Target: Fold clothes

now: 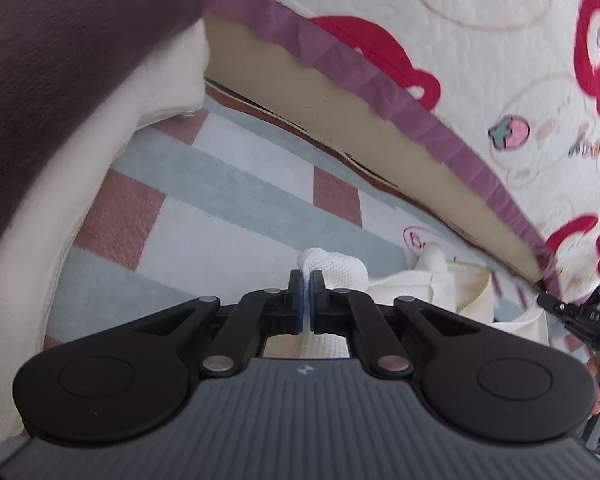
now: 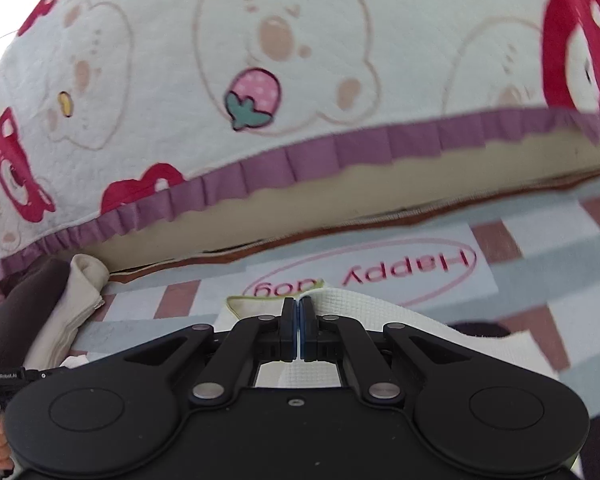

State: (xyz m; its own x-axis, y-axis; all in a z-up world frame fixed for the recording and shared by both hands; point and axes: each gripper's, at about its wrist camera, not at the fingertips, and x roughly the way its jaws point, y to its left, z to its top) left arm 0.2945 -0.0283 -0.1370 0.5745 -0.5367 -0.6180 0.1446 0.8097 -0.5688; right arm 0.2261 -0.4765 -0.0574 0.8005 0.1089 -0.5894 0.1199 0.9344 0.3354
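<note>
- Left gripper (image 1: 309,280): clenched on a bunched corner of the white waffle-weave cloth garment (image 1: 336,270). A knot of the fabric pokes out past the blue pads, so the grip is on gathered material, not on a single layer.
- Right gripper (image 2: 299,308): likewise clenched on the same white garment (image 2: 360,308), here on a flatter edge with a thin yellow-green trim showing just beside the pads.
- Where the garment is: it hangs between the two grippers, above the checked play mat in pink, grey-blue and white (image 1: 220,200), apparently lifted off it (contact below the grippers is hidden by the gripper bodies).
- Why held so, as a judgement: two pinches on separate parts of one edge let the person spread the cloth taut and square it before laying a fold. The bunched left corner may need re-gripping for a clean crease.
- The mat, printed with "Happy dog" in a pink oval (image 2: 360,268), serves as the folding surface.
- Behind it stands a cushioned piece under a white quilted cover with red bear prints and a purple ruffle (image 2: 300,148).
- Dark brown fabric over cream cloth (image 1: 60,80) lies bunched at the left, well apart from the held garment (possibly the next piece to fold).
</note>
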